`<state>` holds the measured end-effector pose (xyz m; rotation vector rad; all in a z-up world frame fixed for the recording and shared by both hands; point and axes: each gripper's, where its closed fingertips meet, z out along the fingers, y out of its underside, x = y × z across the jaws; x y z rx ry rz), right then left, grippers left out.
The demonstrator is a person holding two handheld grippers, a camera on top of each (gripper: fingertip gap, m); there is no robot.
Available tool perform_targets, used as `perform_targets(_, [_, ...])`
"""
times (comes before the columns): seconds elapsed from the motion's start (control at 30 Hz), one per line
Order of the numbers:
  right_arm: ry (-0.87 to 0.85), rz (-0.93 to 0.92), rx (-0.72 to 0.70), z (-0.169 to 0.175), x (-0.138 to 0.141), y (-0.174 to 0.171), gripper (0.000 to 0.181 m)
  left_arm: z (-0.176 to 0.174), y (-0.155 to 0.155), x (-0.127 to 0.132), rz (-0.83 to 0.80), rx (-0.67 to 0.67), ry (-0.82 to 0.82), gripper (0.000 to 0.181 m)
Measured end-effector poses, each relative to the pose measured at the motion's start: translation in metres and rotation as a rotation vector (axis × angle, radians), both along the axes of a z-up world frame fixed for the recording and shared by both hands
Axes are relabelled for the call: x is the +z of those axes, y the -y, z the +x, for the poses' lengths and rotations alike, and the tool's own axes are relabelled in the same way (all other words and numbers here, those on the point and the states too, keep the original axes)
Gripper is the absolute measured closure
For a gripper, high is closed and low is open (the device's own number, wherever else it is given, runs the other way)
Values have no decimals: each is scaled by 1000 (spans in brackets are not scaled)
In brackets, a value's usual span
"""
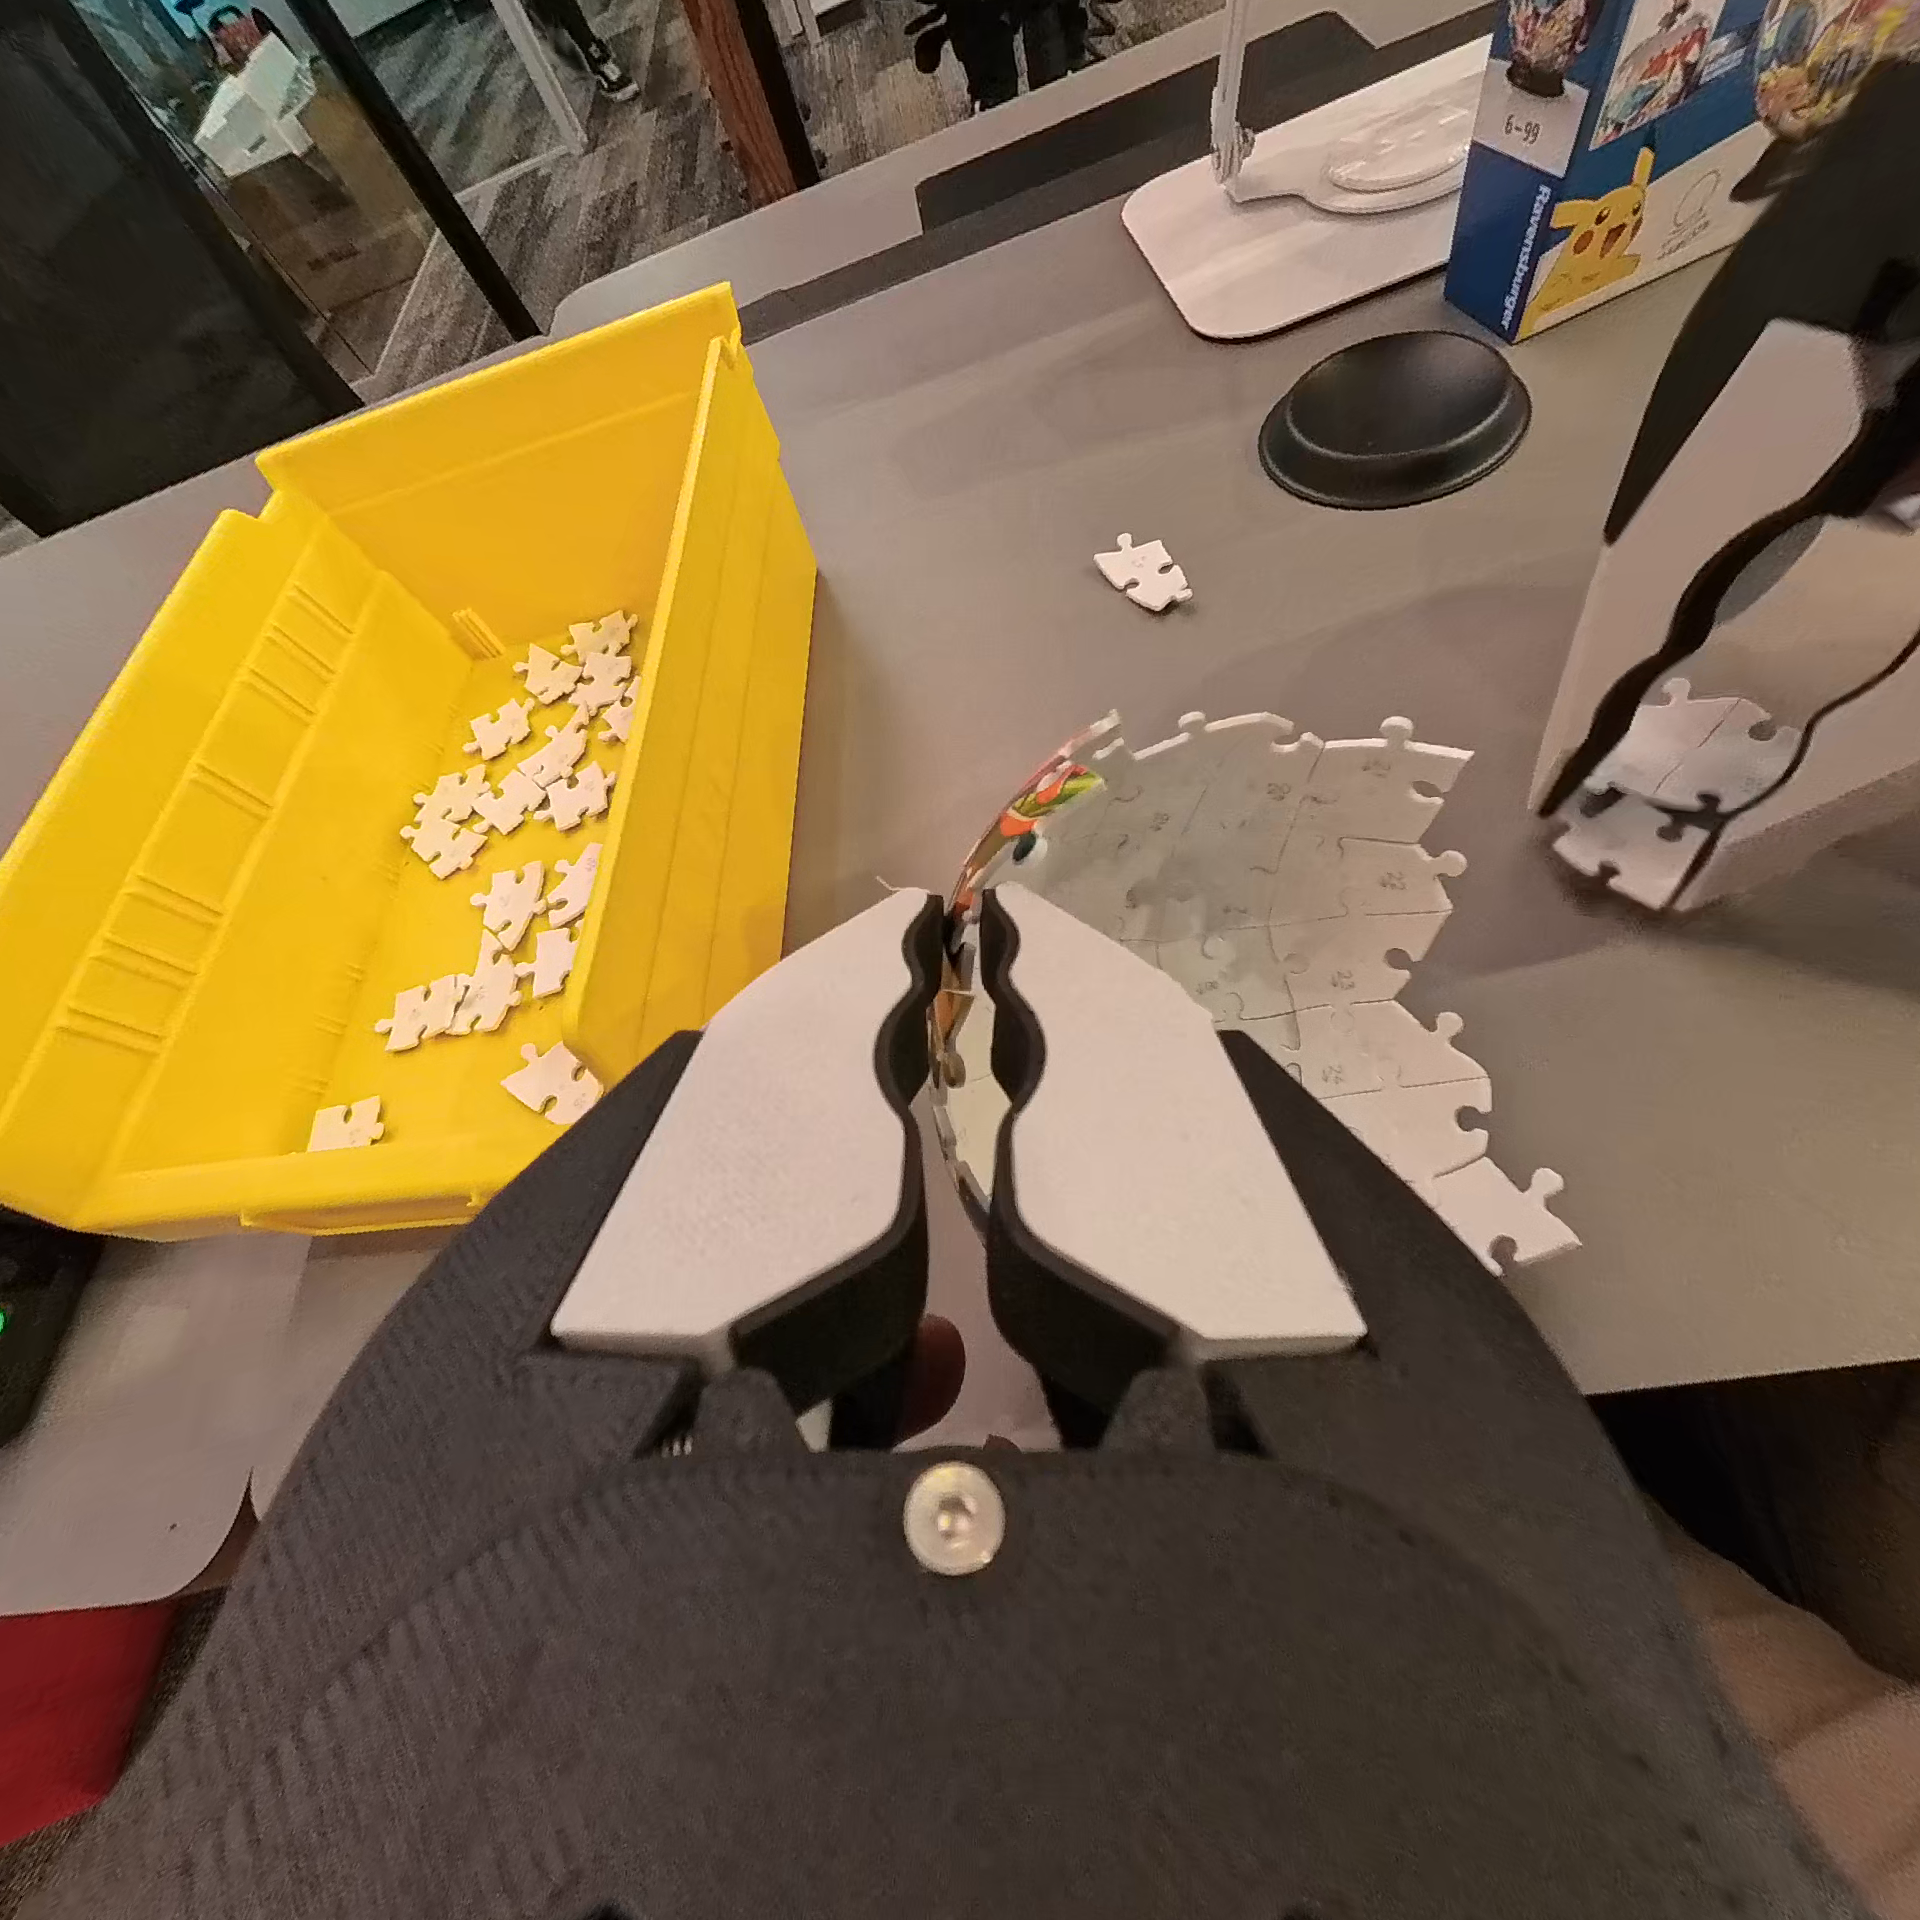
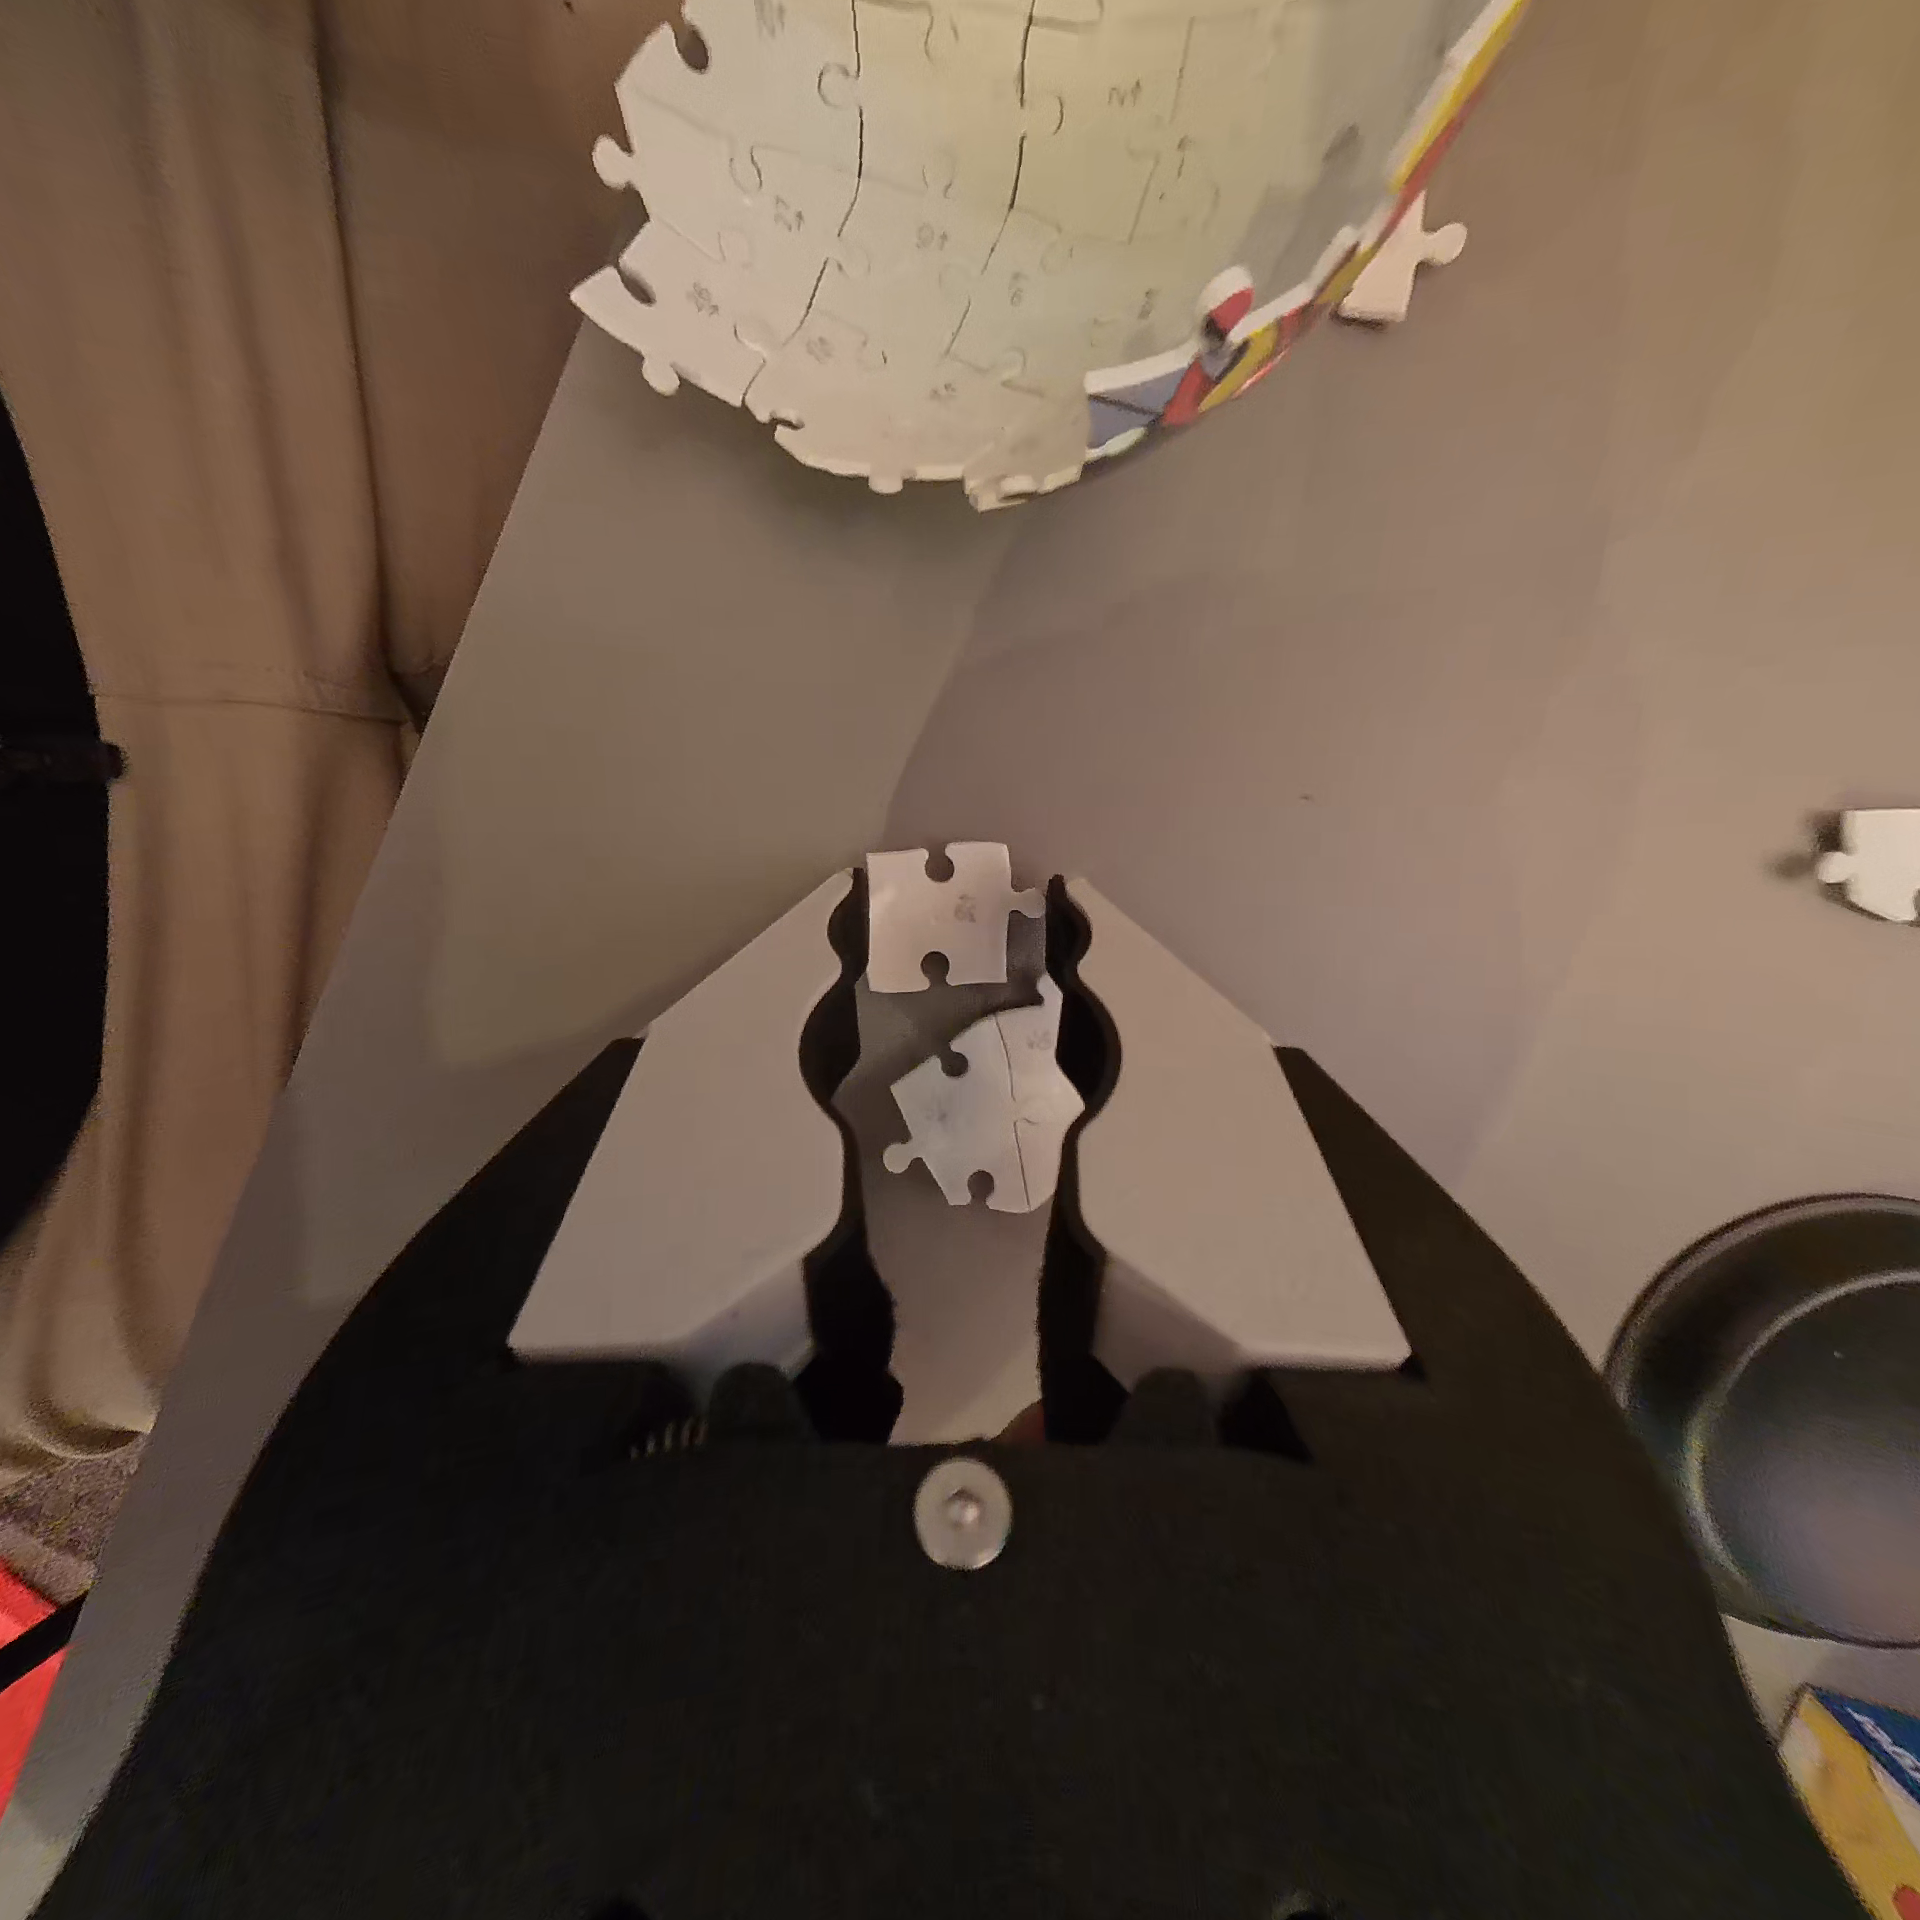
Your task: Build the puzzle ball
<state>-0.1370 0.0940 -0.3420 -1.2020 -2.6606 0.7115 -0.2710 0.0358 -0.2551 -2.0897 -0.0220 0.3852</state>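
The partly built puzzle ball (image 1: pixel 1330 904) is a curved shell of joined pieces, white inside and printed outside, resting on the grey table (image 1: pixel 1039 436). My left gripper (image 1: pixel 961 899) is shut on its near left rim. The shell also shows at the top of the right wrist view (image 2: pixel 935 208). My right gripper (image 2: pixel 956 883) points down at the table right of the shell, its fingertips closed on a white puzzle piece (image 2: pixel 940 914). Two joined pieces (image 2: pixel 987 1122) lie under it between the fingers. The right gripper also shows in the left wrist view (image 1: pixel 1616 857).
A yellow bin (image 1: pixel 675 499) with several loose white pieces stands left of the shell. One loose piece (image 1: pixel 1143 571) lies behind it. A black round cap (image 1: pixel 1392 416), the puzzle box (image 1: pixel 1579 187) and a white stand (image 1: pixel 1299 239) are farther back. A person's legs (image 2: pixel 208 520) are at the table's edge. Across from one pair of fingers to the other is roughly 15 centimeters.
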Motion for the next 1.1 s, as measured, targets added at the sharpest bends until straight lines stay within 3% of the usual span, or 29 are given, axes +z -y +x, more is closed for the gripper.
perform_targets(0.17, [-75, 41, 11, -8, 30, -23, 148, 0, 0, 0, 0, 0, 0, 175])
perform_targets(0.3, [-30, 105, 22, -9, 35, -51, 148, 1, 0, 0, -1, -1, -1, 175])
perform_targets(0.57, [22, 17, -128, -16, 10, -61, 148, -2, 0, 0, 2, 5, 5, 175])
perform_targets(1.1, [-10, 15, -152, -12, -7, -57, 146, 0, 0, -1, -1, -2, 5, 175])
